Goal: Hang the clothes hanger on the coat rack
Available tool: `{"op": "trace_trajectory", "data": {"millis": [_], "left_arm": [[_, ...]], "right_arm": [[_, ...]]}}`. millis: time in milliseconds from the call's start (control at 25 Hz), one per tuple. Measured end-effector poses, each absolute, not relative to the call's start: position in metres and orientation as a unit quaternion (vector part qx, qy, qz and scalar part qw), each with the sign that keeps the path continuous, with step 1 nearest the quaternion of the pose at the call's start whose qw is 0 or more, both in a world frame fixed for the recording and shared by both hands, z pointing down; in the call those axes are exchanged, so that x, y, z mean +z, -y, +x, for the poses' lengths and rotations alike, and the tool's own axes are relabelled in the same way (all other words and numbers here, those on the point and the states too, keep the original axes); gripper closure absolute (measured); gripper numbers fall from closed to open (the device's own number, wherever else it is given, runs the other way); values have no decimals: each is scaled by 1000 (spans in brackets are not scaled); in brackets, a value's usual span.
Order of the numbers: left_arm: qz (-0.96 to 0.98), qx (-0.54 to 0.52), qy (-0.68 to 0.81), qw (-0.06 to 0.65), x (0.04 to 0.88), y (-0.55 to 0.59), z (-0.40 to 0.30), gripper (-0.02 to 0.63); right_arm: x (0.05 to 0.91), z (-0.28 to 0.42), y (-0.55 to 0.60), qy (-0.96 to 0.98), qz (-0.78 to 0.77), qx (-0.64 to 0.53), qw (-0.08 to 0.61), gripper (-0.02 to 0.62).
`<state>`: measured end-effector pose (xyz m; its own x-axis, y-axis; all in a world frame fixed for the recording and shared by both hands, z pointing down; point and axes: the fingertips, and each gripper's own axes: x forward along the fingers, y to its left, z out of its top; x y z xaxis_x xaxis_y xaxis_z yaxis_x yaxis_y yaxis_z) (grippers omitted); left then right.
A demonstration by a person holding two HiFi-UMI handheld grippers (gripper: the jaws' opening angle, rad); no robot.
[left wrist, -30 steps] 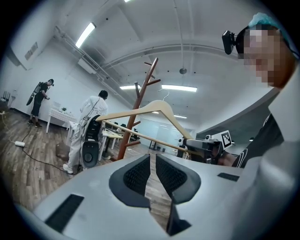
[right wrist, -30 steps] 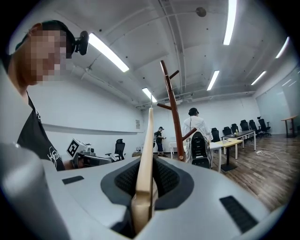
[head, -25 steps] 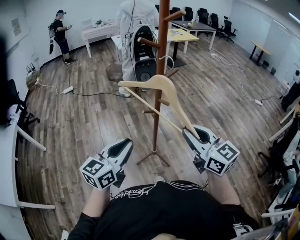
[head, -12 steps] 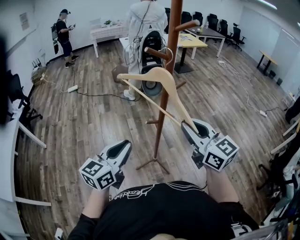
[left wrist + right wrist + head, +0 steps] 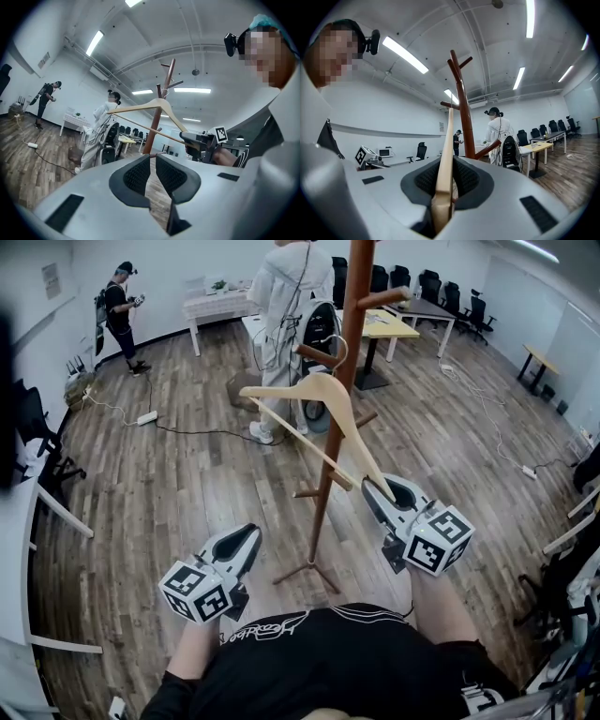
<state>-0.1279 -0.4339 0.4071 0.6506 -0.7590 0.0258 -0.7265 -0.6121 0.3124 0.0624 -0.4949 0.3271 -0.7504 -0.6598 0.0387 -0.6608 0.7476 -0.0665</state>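
Note:
A pale wooden clothes hanger is held out level, and my right gripper is shut on one end of it. In the right gripper view the hanger's arm runs up between the closed pads. The brown wooden coat rack stands right behind the hanger. The hanger's wire hook sits close to a side peg; contact cannot be told. My left gripper hangs low on the left, shut and holding nothing. From the left gripper I see the hanger, the rack and the right gripper.
A person in a white coat stands just beyond the rack beside a black chair. Another person stands at the far left wall. Tables and office chairs fill the back. A cable lies on the wooden floor. The rack's feet spread near me.
My right gripper and the hanger have moved closer to the rack's pole, with the hook now nearer the side peg. The left gripper has shifted slightly. Both grips are unchanged.

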Motion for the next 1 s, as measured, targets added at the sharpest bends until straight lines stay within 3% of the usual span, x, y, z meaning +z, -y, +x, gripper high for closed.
{"op": "trace_trajectory", "data": {"millis": [1000], "left_arm": [[886, -54, 424, 178, 429, 440, -148, 563]], "right_arm": [[363, 64, 517, 919, 388, 69, 23, 518]]}}
